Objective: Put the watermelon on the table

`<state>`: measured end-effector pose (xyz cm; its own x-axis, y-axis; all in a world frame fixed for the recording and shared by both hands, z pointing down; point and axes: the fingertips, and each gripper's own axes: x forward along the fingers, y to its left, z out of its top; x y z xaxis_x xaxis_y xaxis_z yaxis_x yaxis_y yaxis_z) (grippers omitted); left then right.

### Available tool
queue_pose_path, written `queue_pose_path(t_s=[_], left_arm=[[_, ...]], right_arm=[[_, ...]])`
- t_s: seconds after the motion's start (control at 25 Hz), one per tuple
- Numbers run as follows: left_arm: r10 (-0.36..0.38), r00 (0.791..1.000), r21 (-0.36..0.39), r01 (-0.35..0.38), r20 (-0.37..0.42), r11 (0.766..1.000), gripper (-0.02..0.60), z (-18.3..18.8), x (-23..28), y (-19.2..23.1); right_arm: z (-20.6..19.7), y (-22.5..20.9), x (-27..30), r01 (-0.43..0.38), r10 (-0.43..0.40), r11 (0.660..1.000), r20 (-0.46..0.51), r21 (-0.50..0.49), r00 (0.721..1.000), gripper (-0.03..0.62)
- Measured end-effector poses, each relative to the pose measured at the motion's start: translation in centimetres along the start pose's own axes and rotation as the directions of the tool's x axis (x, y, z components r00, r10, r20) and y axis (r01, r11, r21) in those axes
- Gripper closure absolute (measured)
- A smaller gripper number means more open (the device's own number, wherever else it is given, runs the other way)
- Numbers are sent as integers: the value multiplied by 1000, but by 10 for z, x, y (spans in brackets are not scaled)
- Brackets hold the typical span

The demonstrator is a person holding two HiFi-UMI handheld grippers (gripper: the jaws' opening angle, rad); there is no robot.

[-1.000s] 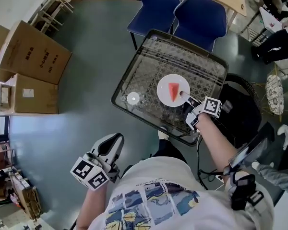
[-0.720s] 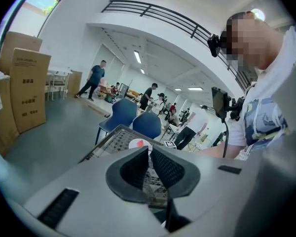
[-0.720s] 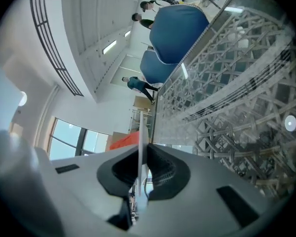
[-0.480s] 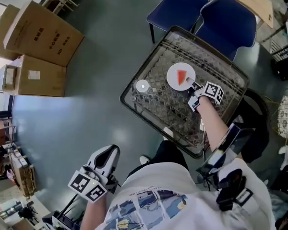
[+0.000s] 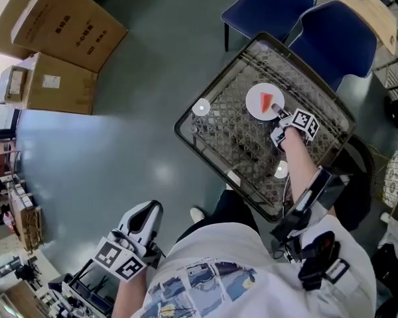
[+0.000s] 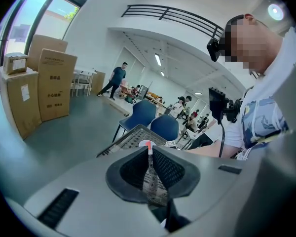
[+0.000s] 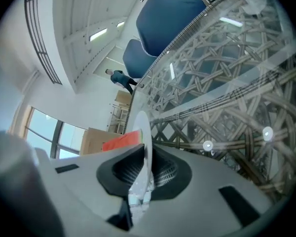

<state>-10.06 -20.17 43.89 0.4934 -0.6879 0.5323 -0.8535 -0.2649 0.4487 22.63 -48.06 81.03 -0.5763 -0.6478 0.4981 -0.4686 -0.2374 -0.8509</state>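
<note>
- Red watermelon wedge [image 5: 272, 101] sits on a white plate [image 5: 261, 98], over the far side of the glass-topped wicker table [image 5: 239, 144]. Can't tell whether the plate touches the glass yet.
- Right claw [image 5: 278, 113] pinches the plate's near rim, one pad on each face. My read: this carries the fruit without squeezing it.
- Plate looks roughly level from the head view, so the wedge has no reason to slide.
- Right arm is stretched forward across the table, with the claw angled down toward the rim.
- Left claw [image 5: 149, 211] is pressed together with nothing in it. It's parked low at the person's left side, off the table and out of the way.
- Looks like a one-handed set-down; release not yet done.
</note>
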Motion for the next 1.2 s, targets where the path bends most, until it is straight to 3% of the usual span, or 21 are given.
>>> queue_pose_path(t_s=[0.16,0.32,0.64,1.2], left_arm=[[1,1000,-11,-1,7,1000,548,1,-1,2],[0,1000,-18,0,15,1000,548,2,1,6],[10,1000,-2,-10,20,1000,548,1,3,3],[12,1000,5,-12,29,1000,549,-1,-3,10]], right_arm=[[3,-4,3,95,-96,994,-16,-57,995,568],[6,-3,7,196,-204,965,-28,-172,979,534],[11,-4,7,375,-418,841,-29,-390,908,467],[11,-4,11,467,-535,685,50,-560,844,430]])
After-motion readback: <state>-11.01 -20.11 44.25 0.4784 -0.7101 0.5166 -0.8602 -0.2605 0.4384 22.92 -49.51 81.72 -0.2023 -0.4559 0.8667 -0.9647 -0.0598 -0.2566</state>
